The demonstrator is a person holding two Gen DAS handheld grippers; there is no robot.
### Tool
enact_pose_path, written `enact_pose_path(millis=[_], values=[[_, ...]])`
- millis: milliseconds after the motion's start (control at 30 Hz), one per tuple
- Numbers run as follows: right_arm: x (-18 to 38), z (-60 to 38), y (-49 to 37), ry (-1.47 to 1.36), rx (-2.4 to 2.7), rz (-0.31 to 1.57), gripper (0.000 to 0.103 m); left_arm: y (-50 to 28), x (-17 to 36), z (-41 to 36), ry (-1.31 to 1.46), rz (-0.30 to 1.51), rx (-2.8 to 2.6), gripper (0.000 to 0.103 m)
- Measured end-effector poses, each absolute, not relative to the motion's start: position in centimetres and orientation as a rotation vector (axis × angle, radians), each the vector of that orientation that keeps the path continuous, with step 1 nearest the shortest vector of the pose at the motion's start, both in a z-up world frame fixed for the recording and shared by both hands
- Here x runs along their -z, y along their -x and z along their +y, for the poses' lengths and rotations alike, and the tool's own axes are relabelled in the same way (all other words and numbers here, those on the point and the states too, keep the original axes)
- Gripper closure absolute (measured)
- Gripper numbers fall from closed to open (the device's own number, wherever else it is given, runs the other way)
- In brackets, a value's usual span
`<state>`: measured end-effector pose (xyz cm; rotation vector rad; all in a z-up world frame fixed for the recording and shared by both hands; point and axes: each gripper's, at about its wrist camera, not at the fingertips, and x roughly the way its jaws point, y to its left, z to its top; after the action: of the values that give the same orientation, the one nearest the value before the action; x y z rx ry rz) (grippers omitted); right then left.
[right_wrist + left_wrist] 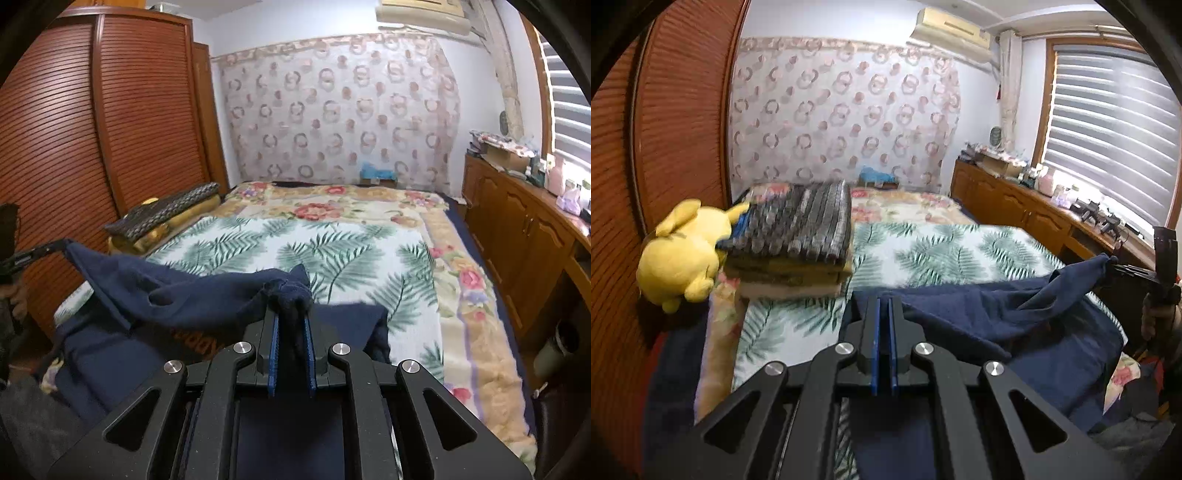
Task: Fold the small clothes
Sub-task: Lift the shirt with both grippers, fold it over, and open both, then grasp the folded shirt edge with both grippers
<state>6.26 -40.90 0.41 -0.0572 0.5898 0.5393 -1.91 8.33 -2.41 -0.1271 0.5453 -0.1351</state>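
Observation:
A navy blue garment hangs stretched between my two grippers above the palm-leaf blanket on the bed. My left gripper is shut on one edge of it; in the right wrist view it shows at the left holding a corner up. My right gripper is shut on a bunched corner of the garment; in the left wrist view it shows at the right. The rest of the cloth drapes down onto the bed's near end.
A stack of folded blankets and a yellow plush toy lie at the bed's left by the louvred wardrobe. A wooden cabinet with clutter runs along the right under the window.

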Motion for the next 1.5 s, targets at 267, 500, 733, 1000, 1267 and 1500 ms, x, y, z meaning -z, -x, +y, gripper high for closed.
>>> enact_pose_path(millis=[267,500,733,1000,1267,1500], values=[[2.2,-41.8,-4.8,0.059,-0.528,0.662,0.094,3.7,4.6,9.2,0.172,0.594,0.135,0.101],[0.3,-41.8,-2.7,0.103,-0.533,0.652,0.094,5.4,3.7,8.3,0.152,0.618,0.150,0.101],[3.0,-41.9,-1.8,0.163,-0.516,0.747,0.092,5.0,6.2,8.0,0.116,0.697,0.115,0.099],[4.3,-43.3,-2.7,0.176,-0.436,0.790,0.068,3.1,4.7,9.1,0.087,0.671,0.110,0.066],[2.1,-45.0,-5.4,0.213,-0.355,0.742,0.060,-2.2,3.5,9.0,0.050,0.687,0.139,0.045],[2.3,-44.0,-9.0,0.172,-0.363,0.732,0.045,-7.2,6.2,8.6,0.059,0.774,0.158,0.045]])
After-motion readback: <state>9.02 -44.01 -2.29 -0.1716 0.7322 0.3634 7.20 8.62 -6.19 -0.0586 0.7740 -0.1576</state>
